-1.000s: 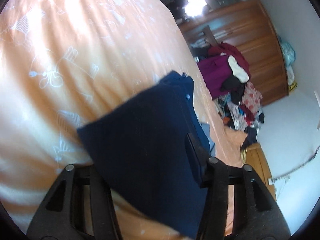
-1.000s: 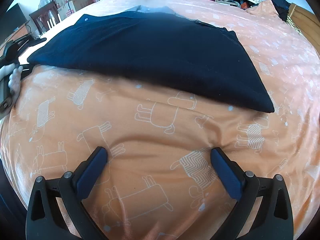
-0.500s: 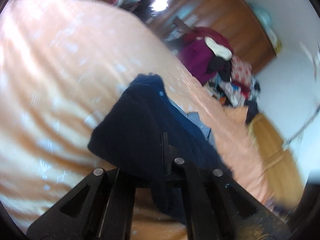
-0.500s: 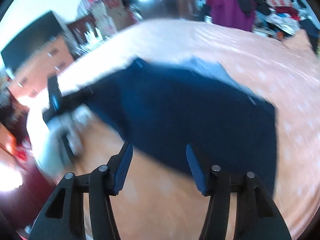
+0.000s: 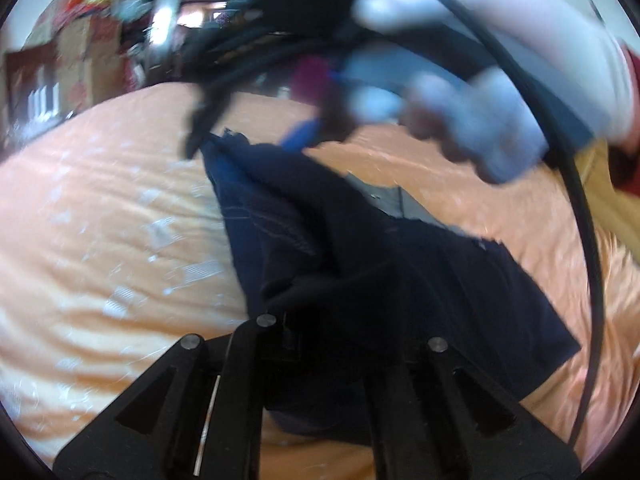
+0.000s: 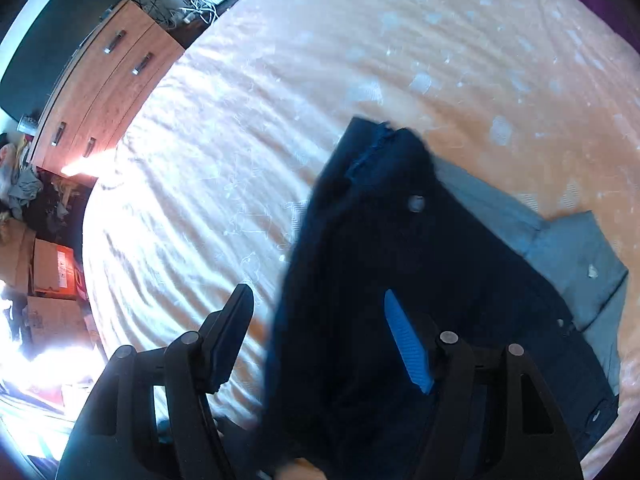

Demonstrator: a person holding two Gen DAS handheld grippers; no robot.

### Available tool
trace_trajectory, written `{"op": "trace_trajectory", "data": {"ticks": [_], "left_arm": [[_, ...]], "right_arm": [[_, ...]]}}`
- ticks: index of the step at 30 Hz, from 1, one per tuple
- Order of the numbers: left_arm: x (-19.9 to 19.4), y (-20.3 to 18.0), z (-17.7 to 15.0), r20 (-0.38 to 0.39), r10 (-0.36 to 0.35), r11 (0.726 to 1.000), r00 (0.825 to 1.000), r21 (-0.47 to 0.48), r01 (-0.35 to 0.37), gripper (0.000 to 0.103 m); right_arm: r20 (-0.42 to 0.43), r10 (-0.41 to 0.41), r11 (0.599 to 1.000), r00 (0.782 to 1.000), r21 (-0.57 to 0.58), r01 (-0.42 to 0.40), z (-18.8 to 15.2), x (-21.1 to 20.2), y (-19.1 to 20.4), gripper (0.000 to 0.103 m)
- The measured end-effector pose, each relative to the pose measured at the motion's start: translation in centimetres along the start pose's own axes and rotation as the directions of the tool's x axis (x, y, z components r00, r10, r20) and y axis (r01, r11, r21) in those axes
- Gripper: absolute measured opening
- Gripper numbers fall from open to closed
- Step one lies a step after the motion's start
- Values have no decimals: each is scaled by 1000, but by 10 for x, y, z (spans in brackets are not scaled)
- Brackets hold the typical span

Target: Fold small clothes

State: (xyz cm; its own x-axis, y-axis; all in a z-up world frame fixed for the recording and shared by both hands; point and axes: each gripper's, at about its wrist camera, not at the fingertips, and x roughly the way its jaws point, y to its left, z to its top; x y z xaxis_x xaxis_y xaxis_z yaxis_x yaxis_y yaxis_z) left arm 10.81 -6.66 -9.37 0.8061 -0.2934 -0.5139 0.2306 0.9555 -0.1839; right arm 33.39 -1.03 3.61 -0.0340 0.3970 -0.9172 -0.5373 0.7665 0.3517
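Note:
A dark navy garment [image 5: 360, 240] lies on the orange bedspread [image 5: 100, 220], partly folded over itself, with grey inner fabric showing [image 6: 560, 240]. My left gripper [image 5: 340, 320] is shut on a bunched corner of the navy garment and holds it over the rest of the cloth. My right gripper [image 6: 320, 332] is open, with blue-padded fingers [image 6: 408, 348]; the navy garment [image 6: 380, 260] passes between them, not pinched. The right gripper and the gloved hand holding it show blurred at the top of the left wrist view [image 5: 460, 100].
A wooden dresser [image 6: 100, 76] with a dark TV stands beside the bed at the left. Cardboard boxes [image 6: 48, 268] and clutter lie on the floor beyond the bed's edge. A black cable [image 5: 580, 200] hangs across the right of the left wrist view.
My left gripper has carried the garment's corner up and over, folding the cloth. My right gripper swung from the bare bedspread to above the garment, its fingers staying apart.

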Motion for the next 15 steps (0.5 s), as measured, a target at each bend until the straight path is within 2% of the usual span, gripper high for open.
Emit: {"op": "trace_trajectory", "data": {"ticks": [3,4,5,6,7,9,10,12,15], "left_arm": [[5,-15,-2,-9,-25,998,1000,60,25,5],[6,-21,-2,-13,-34,996,999,79,35,5],[5,-23,-3,-16,-42,995,999,89,43,5],[4,-29,-2,-21,-56,992,998,109,58,5],[1,-36,-1,-26,-80,988,996,132,82,5],[-6,-58,3,-43,-145,970,989,190,150,5],[-9,-71,4,-51,-177,956,983,229,184,5],[-13,-107,4,-100,-266,907,959,311,284,5],[-4,-168,-3,-225,-355,814,907,402,418,9]], "right_arm": [[3,-65,998,998,15,65,-6,7,-11,71],[5,-71,997,997,25,71,-6,10,-21,58],[17,-71,997,997,37,70,-11,11,-29,48],[35,-65,997,997,55,63,-20,11,-43,31],[72,-45,996,996,74,40,-29,6,-53,20],[213,2,990,977,134,-31,-67,-24,-85,15],[266,12,984,964,166,-58,-87,-38,-99,13],[382,21,962,924,245,-123,-146,-74,-137,13],[472,3,928,882,328,-179,-222,-107,-184,13]]}}
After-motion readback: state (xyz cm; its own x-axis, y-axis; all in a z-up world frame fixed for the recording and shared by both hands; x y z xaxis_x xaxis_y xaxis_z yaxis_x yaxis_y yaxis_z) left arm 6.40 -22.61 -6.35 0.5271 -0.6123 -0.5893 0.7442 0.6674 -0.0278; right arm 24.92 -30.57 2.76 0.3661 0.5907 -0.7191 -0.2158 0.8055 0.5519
